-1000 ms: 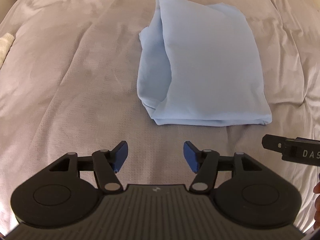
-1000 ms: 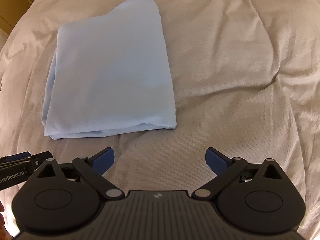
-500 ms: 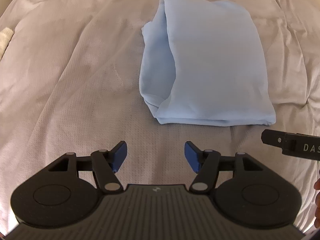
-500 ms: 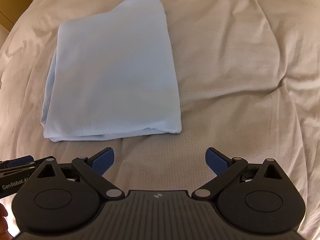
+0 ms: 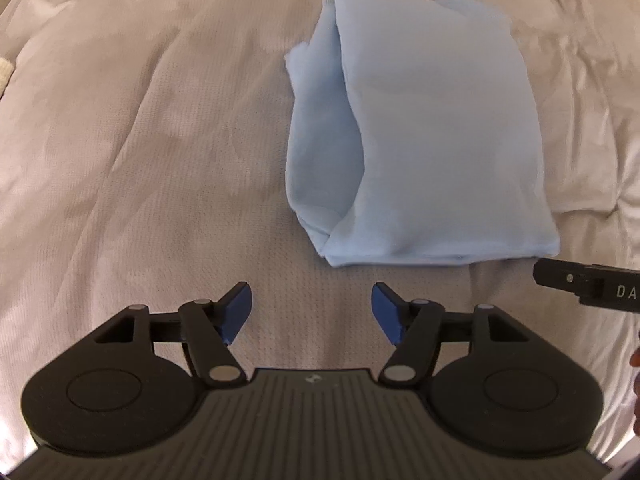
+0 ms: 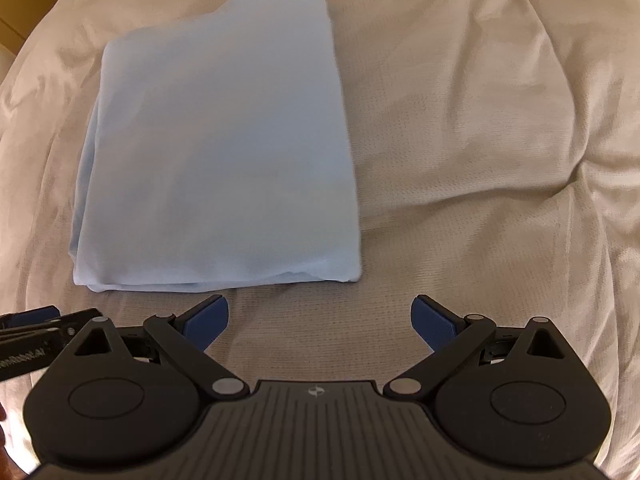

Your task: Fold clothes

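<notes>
folded blue garment (image 5: 432, 140) on bedspread (image 5: 160, 160)

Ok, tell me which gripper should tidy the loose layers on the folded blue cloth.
Left, probably. The light blue cloth shows its open, uneven layers toward the left gripper, whose empty jaws are opening. The right gripper faces the smooth folded side.

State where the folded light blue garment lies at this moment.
The light blue garment lies folded on the beige bedspread, ahead of both open grippers, upper right in the left wrist view and upper left in the right wrist view.
</notes>
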Tool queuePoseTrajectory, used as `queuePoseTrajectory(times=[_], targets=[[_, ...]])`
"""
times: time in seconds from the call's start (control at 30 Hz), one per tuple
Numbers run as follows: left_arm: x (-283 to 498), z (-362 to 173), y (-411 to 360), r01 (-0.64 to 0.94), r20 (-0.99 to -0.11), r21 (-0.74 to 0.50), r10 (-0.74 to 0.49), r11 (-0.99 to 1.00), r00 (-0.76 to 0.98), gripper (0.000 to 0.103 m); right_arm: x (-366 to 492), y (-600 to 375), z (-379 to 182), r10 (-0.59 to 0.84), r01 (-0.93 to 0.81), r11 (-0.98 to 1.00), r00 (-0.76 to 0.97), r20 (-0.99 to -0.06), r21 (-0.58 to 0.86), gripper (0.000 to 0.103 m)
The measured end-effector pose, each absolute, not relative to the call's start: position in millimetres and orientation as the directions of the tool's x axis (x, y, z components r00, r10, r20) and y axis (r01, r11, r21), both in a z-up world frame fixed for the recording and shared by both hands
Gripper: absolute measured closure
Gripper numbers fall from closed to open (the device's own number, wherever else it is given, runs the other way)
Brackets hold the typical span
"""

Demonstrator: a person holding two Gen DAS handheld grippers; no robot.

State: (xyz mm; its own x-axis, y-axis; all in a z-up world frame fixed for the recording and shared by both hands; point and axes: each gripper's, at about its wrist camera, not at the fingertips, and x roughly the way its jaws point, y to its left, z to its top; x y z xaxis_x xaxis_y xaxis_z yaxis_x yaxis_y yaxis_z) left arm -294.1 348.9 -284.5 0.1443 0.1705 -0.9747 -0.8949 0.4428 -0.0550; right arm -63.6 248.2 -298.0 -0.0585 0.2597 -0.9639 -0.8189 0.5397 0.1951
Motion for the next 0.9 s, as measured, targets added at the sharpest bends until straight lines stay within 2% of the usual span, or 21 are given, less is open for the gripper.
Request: queuePoseTrajectory(times=[0.17,0.3,0.47,0.53,0.67,0.77,0.9], targets=[[-316.5,-273.7,380.3,-0.9,-0.949,-0.164,0.184,0.403,0.256,0.029,-22.2,230.8,-289.9,0.427,-0.744,0.554,-0.131,-0.895,0.373,0.003],[-330.7,-284.2,411.7,-0.883,-0.91,-0.316,0.153,0.347,0.386,0.02,13.1,227.1,-290.9,0.57,-0.624,0.561,-0.184,-0.8,0.543,0.003],[-347.3,-322.2,442.9,-0.782,-0.786,-0.599,0.062,0.174,0.615,0.016,40.9,231.0,-314.3,0.685,-0.474,0.538,-0.235,-0.689,0.697,0.003],[-351.6,-340.9,451.9,-0.734,-0.735,-0.668,0.049,0.125,0.677,0.015,46.0,232.9,-328.5,0.708,-0.429,0.525,-0.259,-0.657,0.735,0.003],[-356.6,-374.4,465.6,-0.658,-0.657,-0.751,0.037,0.047,0.753,0.015,58.2,239.9,-356.2,0.737,-0.343,0.503,-0.309,-0.601,0.793,0.005],[-352.5,-384.6,470.1,-0.585,-0.584,-0.811,0.03,0.035,0.811,0.012,60.6,245.6,-370.4,0.759,-0.305,0.473,-0.336,-0.558,0.827,0.01],[-335.5,-391.7,477.3,-0.549,-0.55,-0.834,0.005,0.057,0.835,0.012,64.0,260.4,-383.3,0.764,-0.306,0.442,-0.364,-0.532,0.843,0.013]])
